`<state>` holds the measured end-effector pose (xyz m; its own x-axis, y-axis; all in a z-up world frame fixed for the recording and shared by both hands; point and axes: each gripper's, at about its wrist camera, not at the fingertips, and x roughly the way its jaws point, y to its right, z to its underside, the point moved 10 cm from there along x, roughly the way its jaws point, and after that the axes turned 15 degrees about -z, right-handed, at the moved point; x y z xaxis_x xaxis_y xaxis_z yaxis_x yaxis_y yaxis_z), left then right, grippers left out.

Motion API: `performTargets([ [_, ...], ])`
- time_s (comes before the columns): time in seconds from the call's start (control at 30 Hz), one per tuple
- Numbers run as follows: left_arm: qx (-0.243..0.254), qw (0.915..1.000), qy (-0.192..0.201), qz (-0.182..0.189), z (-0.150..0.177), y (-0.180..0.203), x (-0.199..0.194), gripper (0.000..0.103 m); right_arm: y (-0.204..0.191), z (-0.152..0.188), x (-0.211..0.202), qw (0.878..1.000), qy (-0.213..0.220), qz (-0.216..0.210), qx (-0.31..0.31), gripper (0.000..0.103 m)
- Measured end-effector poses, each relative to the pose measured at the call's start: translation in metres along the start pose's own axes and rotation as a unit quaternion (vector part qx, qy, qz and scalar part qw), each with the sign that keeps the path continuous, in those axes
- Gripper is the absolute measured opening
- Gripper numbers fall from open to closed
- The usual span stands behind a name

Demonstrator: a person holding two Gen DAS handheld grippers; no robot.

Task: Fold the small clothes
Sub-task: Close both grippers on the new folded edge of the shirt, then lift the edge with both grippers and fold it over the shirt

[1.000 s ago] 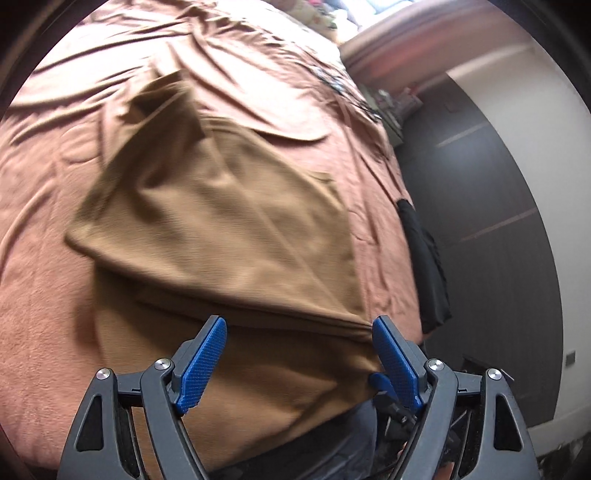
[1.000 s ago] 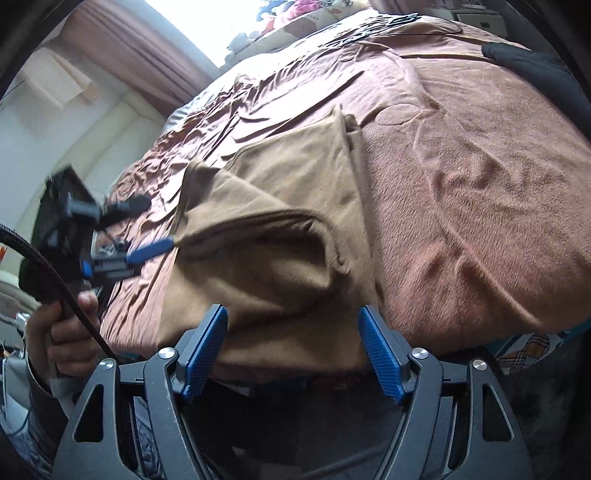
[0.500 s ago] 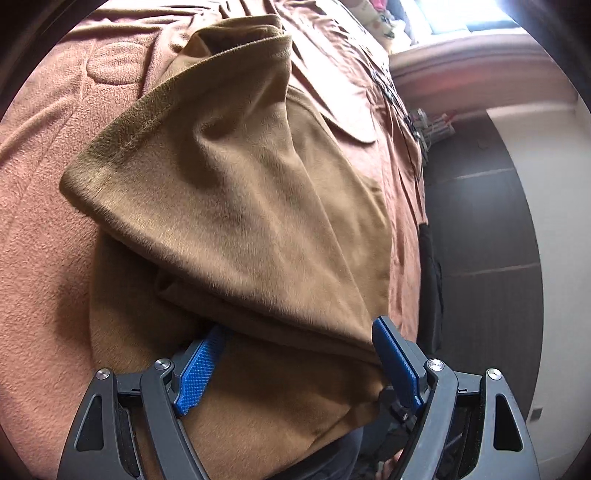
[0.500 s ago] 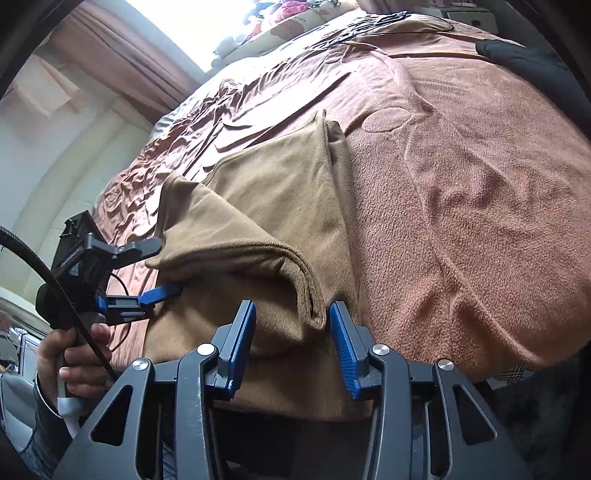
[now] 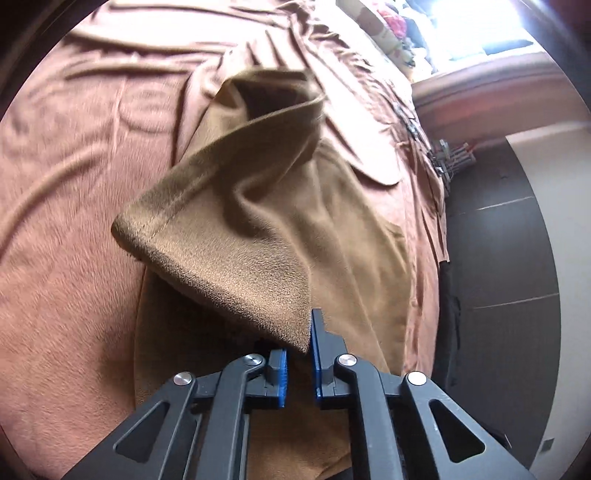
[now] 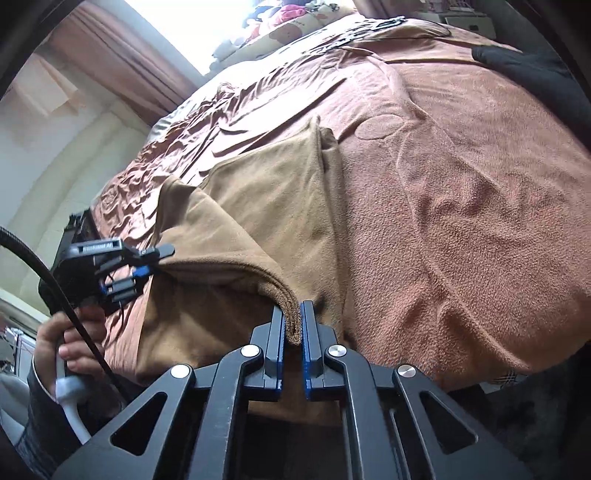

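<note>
Both tongs — left [image 5: 299, 341], right [image 6: 293, 325] — just closed, pinching brown garment [image 6: 266, 206]; left's label blurred.

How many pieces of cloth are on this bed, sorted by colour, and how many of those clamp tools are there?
Tan garment: 1
Black garment: 1
Rust-brown bedspread: 1
Clamp tools: 2, left gripper and right gripper, both pinching the tan garment
Total: 5

An olive-brown plain garment [image 5: 280, 236] is lying on a rust-brown bedspread [image 6: 461, 206] embossed with faint ring shapes. Both grippers are showing black frames with bright blue pads [image 5: 317, 339]. A black cloth [image 6: 524, 70] is lying at the bedspread's far edge, beside a cartoon-print pillow [image 6: 295, 22]
</note>
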<state>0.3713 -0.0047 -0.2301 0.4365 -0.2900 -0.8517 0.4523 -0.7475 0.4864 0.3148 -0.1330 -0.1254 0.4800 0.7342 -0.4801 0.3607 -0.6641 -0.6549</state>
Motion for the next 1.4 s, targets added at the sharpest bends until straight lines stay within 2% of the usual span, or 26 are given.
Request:
performTargets([
  [0.33,0.097,0.9931,0.064,0.019,-0.025,0.059,-0.048,0.009,-0.019,0.013,-0.019,0.999,-0.002,-0.035,0.009,0.003],
  [0.6,0.157,0.9852,0.066,0.02,-0.026,0.106,-0.058,0.009,-0.031,0.017,-0.042,0.998,0.01,-0.056,0.013,0.003],
  [0.9,0.196,0.9801,0.034,-0.002,-0.01,0.133,-0.018,0.009,-0.002,0.034,-0.043,0.998,0.003,-0.034,0.045,0.003],
  [1.4,0.231,0.9722,0.001,-0.037,-0.005,0.165,0.052,0.009,0.025,0.043,-0.029,0.996,-0.004,-0.032,0.081,0.003],
])
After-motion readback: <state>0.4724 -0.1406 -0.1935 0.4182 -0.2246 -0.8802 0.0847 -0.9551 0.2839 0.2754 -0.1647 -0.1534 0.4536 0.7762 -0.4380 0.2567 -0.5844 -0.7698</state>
